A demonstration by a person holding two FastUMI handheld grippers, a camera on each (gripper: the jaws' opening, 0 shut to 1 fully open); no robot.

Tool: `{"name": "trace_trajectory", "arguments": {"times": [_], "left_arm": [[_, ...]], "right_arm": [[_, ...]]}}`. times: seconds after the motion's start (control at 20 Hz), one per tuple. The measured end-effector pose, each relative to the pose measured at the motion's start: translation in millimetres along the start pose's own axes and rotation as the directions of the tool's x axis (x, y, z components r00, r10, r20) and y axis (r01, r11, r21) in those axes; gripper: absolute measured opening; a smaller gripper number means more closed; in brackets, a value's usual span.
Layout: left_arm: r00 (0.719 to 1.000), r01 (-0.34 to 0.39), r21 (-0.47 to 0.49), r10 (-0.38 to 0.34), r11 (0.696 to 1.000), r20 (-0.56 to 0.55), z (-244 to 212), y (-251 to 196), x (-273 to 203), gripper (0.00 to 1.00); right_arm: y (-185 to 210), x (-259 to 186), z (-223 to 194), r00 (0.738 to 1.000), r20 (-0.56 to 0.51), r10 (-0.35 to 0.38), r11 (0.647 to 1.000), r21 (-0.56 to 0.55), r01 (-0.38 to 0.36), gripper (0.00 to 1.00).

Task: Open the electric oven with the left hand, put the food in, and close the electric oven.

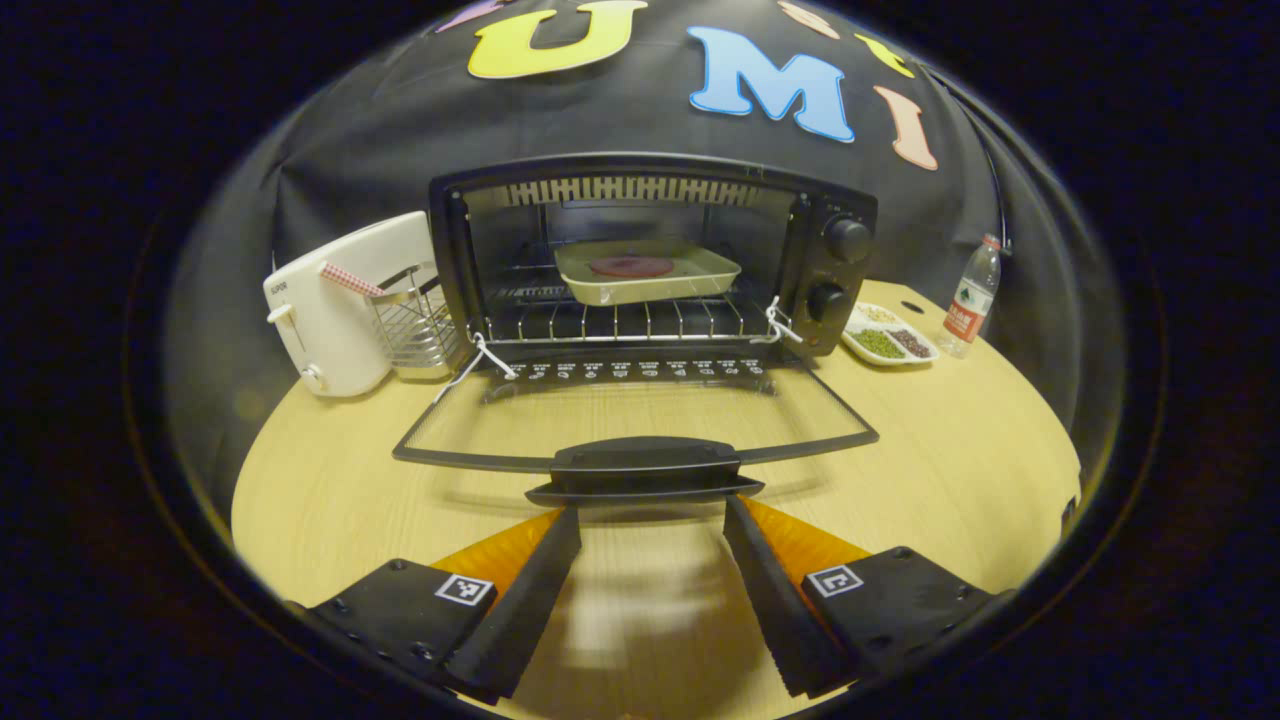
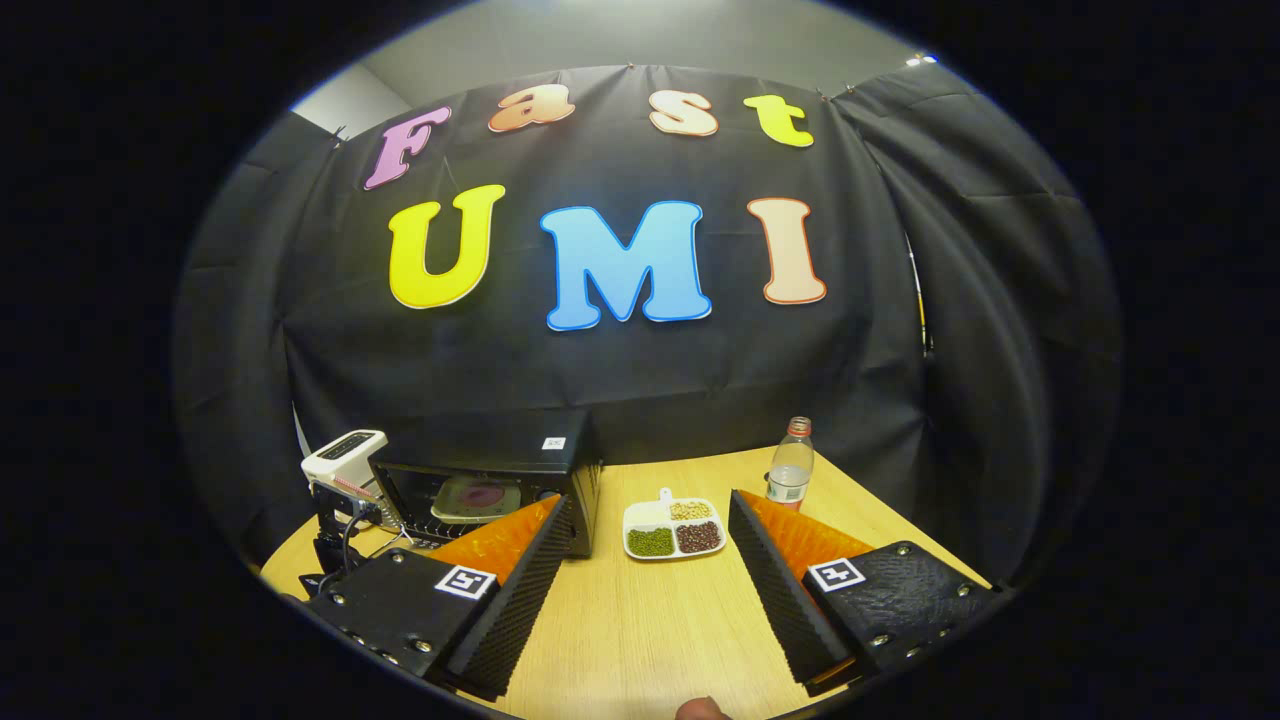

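Fingers of the left gripper [image 1: 650, 520] are standing spread and empty just short of the black bar handle [image 1: 645, 468] of the black electric oven's lowered glass door [image 1: 630, 415], its long axis running crosswise straight ahead, while the cream square baking dish of food [image 1: 645, 270] is sitting on the rack inside. Right gripper [image 2: 650, 540] is hanging open, empty, farther off over the pale wooden tabletop [image 2: 640, 620], so closing likely falls to the nearer left.

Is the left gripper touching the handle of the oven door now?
Cannot tell. In the left gripper view the left gripper stands open with its fingertips right at the door handle; neither contact nor a gap shows plainly.
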State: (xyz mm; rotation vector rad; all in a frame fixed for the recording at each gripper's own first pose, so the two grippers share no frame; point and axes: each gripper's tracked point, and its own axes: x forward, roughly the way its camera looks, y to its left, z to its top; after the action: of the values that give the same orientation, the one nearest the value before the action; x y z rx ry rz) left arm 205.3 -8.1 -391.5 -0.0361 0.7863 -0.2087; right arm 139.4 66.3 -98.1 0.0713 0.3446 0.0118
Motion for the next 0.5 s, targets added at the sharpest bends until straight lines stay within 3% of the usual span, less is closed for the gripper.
{"name": "trace_trajectory", "arguments": {"times": [0.2, 0.5], "left_arm": [[0.999, 0.014, -0.063, -0.012, 0.998, 0.030, 14, -1, -13, 1.00], [0.989, 0.010, -0.010, -0.009, 1.000, 0.146, 43, -3, -32, 1.00]], "right_arm": [[17, 7, -4, 0.999, -0.018, 0.034, 0.999, -0.008, -0.034, 0.98], [35, 13, -7, 0.997, -0.025, 0.066, 0.998, -0.006, -0.067, 0.98]]}}
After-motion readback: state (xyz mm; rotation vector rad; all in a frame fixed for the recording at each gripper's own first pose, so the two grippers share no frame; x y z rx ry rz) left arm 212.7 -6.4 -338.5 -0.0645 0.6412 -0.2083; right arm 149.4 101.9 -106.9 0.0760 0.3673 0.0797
